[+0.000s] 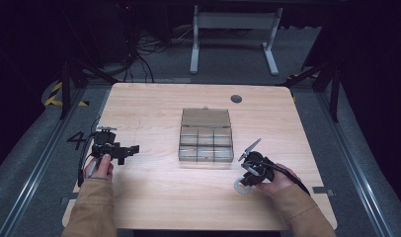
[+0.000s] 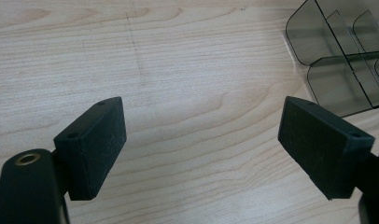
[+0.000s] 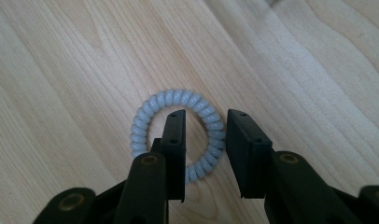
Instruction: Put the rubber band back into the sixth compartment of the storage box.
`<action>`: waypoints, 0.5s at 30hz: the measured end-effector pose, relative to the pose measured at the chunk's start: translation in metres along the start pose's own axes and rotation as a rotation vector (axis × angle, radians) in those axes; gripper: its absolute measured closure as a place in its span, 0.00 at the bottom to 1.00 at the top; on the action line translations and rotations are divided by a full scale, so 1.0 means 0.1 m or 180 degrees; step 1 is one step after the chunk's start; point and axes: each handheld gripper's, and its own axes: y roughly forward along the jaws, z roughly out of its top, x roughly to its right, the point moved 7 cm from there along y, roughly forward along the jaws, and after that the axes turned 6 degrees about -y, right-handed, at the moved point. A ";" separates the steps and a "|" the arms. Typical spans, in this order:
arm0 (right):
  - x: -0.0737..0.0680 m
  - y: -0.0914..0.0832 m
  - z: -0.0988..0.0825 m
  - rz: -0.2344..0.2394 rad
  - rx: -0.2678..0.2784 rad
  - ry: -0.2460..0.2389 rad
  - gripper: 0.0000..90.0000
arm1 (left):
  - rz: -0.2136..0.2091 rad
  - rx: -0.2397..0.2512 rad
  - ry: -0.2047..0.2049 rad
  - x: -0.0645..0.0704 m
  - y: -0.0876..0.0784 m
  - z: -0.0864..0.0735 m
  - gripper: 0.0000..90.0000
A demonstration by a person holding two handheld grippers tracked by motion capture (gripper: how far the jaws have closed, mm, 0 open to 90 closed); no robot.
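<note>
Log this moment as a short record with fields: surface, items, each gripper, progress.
surface: wooden table
items: clear compartment box, lid open, mid-table; pale spiral hair tie lying flat near the right gripper
left gripper: jaws wide apart, nothing between them, over bare wood beside the box
right gripper: pointed down over the hair tie, one jaw inside the ring, the other outside, the ring's side between them, gap visible, not yet clamped
progress: hair tie on the table, outside the box

Table (image 1: 154, 207) brightly lit, surroundings dark; close views sharp, slight jaw blur.
</note>
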 end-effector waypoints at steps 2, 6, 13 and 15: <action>0.00 0.01 0.00 0.0001 -0.0016 0.0002 0.78 | 0.0004 0.0000 -0.0004 0.00 0.00 0.00 0.18; 0.02 0.02 -0.01 -0.0039 -0.0021 0.0007 0.80 | 0.0015 -0.0009 -0.0009 0.00 0.01 0.00 0.18; 0.03 0.02 -0.02 -0.0083 -0.0045 0.0038 0.89 | 0.0018 -0.0020 -0.0019 -0.01 0.01 -0.01 0.18; 0.03 0.02 -0.02 -0.0081 -0.0047 0.0038 0.90 | 0.0018 -0.0022 -0.0025 -0.01 0.01 -0.01 0.18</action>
